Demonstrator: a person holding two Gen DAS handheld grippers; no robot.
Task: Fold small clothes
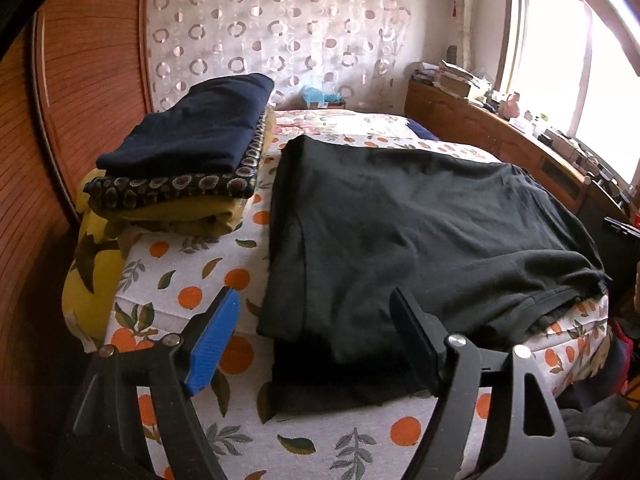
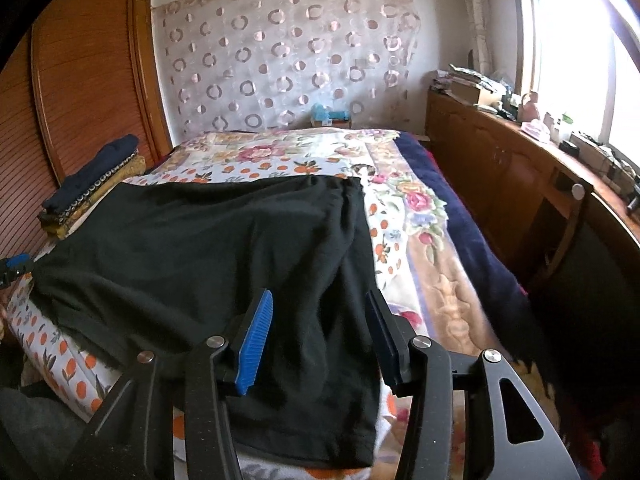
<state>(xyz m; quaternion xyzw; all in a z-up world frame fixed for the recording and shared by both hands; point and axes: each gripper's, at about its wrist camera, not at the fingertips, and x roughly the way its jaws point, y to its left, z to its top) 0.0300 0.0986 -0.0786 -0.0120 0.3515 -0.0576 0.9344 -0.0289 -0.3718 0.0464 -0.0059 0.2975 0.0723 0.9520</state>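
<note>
Both hand-held grippers (image 1: 316, 332) (image 2: 320, 336) wide, empty; black garment (image 2: 224, 248) flat, lengthwise along bed (image 2: 400, 216).

Black garment (image 1: 420, 232), orange-dotted sheet (image 1: 192, 280)

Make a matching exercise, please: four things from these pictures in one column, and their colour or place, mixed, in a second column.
Things:
1. black garment
2. navy folded garment
3. bed sheet
4. left tool

Descriptions:
A. white with an orange fruit print
B. top of the pile of folded clothes
C. jaws open, over the near edge of the black cloth
D. spread flat across the bed

Pairs: 1-D, 2-B, 3-A, 4-C
</note>
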